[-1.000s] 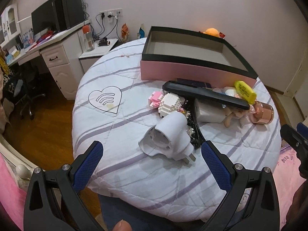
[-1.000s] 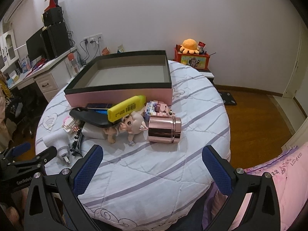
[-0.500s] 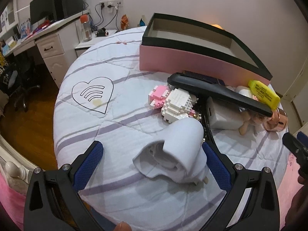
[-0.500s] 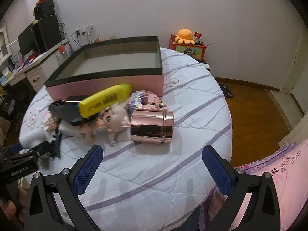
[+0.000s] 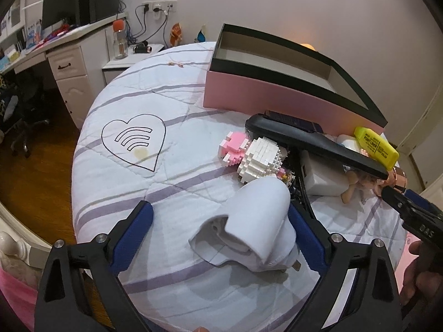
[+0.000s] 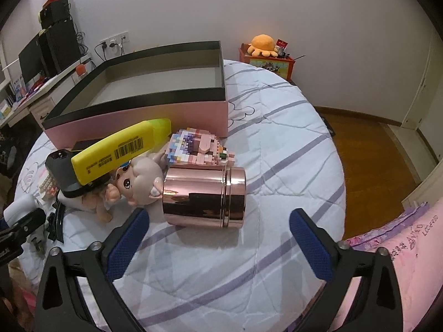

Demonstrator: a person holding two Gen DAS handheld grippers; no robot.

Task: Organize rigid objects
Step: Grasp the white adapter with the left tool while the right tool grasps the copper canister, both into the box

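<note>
- Fingers (image 5: 133,232) of the left gripper (image 5: 221,235) sit wide apart and have just been closing a little around the white plug (image 5: 249,229), not squeezing yet.
- Right gripper (image 6: 218,240) is spread too, with the pink can (image 6: 205,196) just ahead at 12 o'clock (lying on its side, long way 9 to 3).
- Step, I think: picking up.
- Next: squeeze, lift, carry to the box (image 6: 138,116) at 11 o'clock.
- Plug prongs point toward 5 o'clock.
</note>
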